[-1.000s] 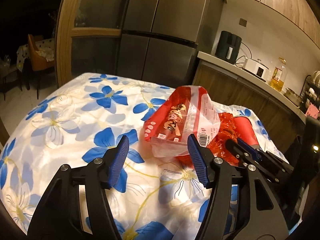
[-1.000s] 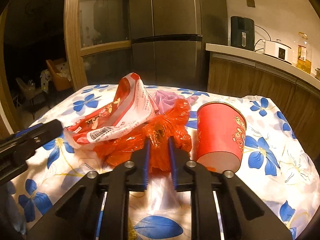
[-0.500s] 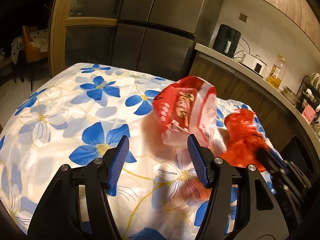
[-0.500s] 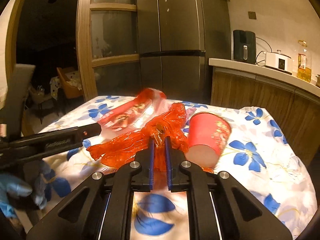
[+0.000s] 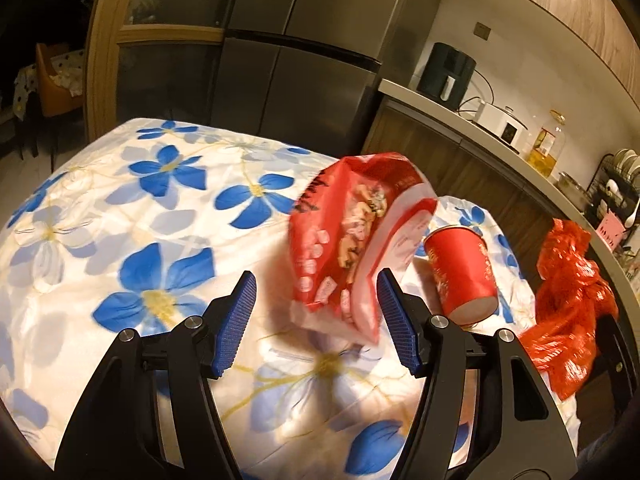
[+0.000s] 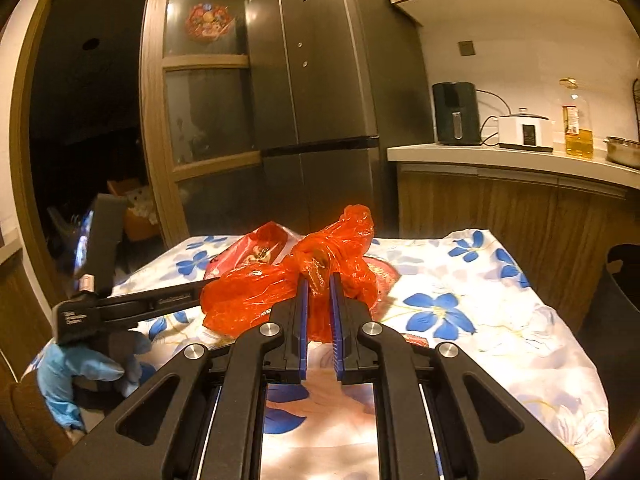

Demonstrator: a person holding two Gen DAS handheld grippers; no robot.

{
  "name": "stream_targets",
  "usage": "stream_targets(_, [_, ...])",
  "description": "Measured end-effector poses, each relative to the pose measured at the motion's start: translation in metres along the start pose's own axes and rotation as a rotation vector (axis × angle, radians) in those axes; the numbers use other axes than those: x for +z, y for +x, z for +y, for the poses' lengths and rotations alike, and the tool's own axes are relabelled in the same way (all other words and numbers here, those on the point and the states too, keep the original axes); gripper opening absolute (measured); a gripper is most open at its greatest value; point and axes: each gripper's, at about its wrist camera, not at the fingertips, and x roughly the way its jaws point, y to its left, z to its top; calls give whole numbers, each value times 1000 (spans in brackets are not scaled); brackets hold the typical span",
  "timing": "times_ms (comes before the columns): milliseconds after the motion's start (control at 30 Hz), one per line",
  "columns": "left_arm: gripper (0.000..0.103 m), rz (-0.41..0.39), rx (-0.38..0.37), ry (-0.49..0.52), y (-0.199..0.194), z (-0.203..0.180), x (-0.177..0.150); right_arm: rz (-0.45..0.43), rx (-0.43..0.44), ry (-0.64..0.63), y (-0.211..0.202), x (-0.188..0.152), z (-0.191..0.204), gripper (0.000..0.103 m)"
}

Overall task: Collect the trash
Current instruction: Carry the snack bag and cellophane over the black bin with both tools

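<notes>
My right gripper (image 6: 319,280) is shut on a crumpled orange-red plastic bag (image 6: 280,292) and holds it above the flowered table; the bag also shows at the right of the left wrist view (image 5: 568,312). My left gripper (image 5: 316,292) is open, its jaws on either side of a red and white snack wrapper (image 5: 352,244) that stands tilted on the cloth, without touching it. A red paper cup (image 5: 460,276) lies on its side just right of the wrapper. In the right wrist view the wrapper (image 6: 256,250) shows behind the bag.
The table carries a white cloth with blue flowers (image 5: 160,208). A dark fridge (image 6: 332,92) stands behind it. A counter (image 6: 512,160) at the right holds an air fryer, a cooker and an oil bottle. A dark bin (image 6: 620,280) stands by the table's right edge.
My right gripper has lifted the orange bag up and to the right, off the table. The wrapper has tipped upright between my left jaws, and the cup is uncovered.
</notes>
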Motion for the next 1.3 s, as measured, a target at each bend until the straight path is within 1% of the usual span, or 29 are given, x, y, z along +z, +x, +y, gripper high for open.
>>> stream_targets(67, [50,12,-11,5,5,-3,0,-3,-5,4,-3,-1,-3,11])
stream_targets(133, [23,42,-11,21,13,-7,-4,-5,-12,8,-5,-1,-4,11])
stream_targets(200, [15,58,-11,27,17,-8,-8,-5,-17,13,-8,-2,-7,11])
stream_targets(233, [12,57,-10,27,17,-7,-9,-6,-19,15,-9,-2,-9,11])
stream_targets(267, [11,54,-12,28,16,-8,-9,-6,-21,17,-10,-3,-10,11])
stream_targets(300, [6,41,-11,32,13,-9,-10,-7,-23,21,-12,-3,-11,11])
stream_targets(333, [3,30,-5,37,10,-10,-10,-7,-24,22,-13,-3,-12,11])
stream_targets(467, [2,-13,2,36,-7,-15,-14,-14,-35,28,-20,-2,-19,11])
stream_targets(600, [2,-73,-3,35,-34,-26,-15,-29,-55,35,-33,-2,-24,11])
stream_targets(767, [2,-124,-48,63,-63,-52,-15,-47,-76,50,-50,-1,-37,11])
stream_targets(1000, [2,-137,-117,114,-79,-100,-23,-80,-126,52,-80,0,-55,11])
stream_targets(1300, [2,-144,-193,182,-86,-162,-32,-125,-229,61,-115,4,-89,11])
